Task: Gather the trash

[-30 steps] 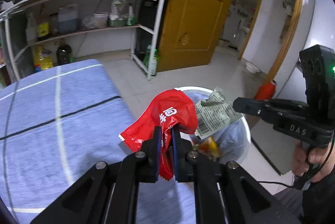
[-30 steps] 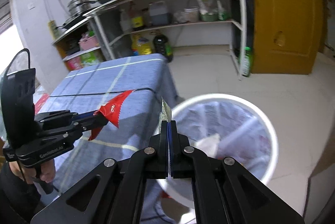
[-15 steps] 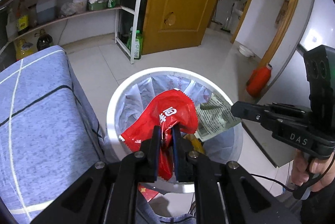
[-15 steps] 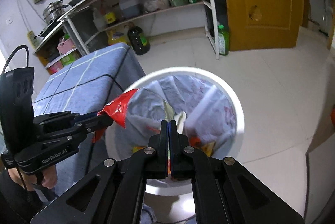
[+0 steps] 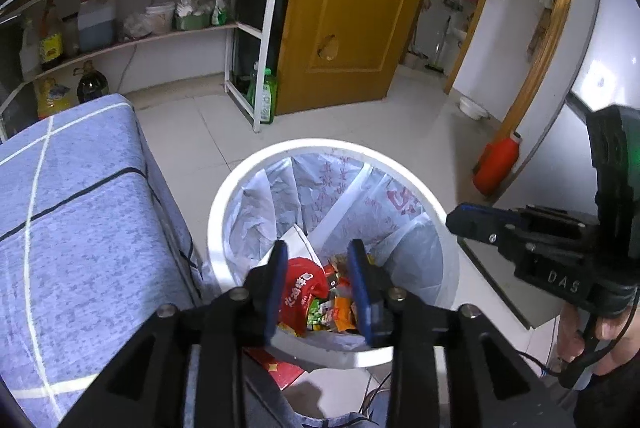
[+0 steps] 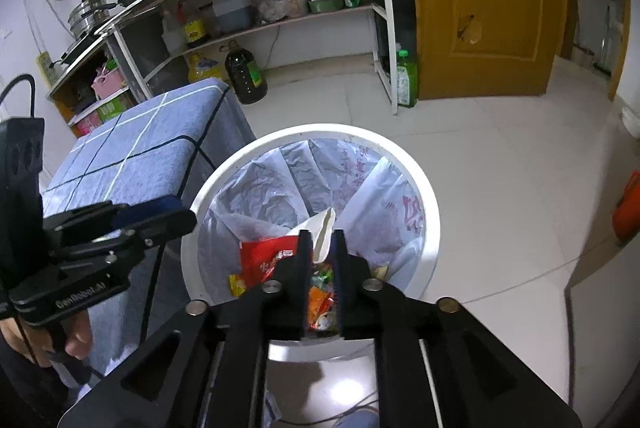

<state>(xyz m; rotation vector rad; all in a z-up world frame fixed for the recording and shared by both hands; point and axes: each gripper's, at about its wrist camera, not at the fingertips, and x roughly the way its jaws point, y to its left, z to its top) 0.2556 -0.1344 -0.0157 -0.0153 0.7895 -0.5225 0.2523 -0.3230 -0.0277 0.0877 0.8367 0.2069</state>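
Note:
A white round trash bin (image 5: 224,196) lined with a white plastic bag stands on the floor beside the table; it also shows in the right wrist view (image 6: 432,212). A red snack wrapper (image 5: 300,292) lies inside it among several colourful wrappers, also seen in the right wrist view (image 6: 264,256). A white paper piece (image 6: 322,232) lies in the bin too. My left gripper (image 5: 318,260) is open and empty above the bin. My right gripper (image 6: 321,244) is open and empty above the bin; it also appears in the left wrist view (image 5: 472,220).
A table with a blue checked cloth (image 5: 72,212) stands left of the bin. A red packet (image 5: 280,364) lies on the floor by the bin. Kitchen shelves (image 6: 280,16), a green bottle (image 6: 406,80), a yellow door (image 5: 352,8) and an orange container (image 5: 496,164) stand around.
Both grippers opened over the bin. The red wrapper and the paper piece left the jaws and now lie inside the bin.

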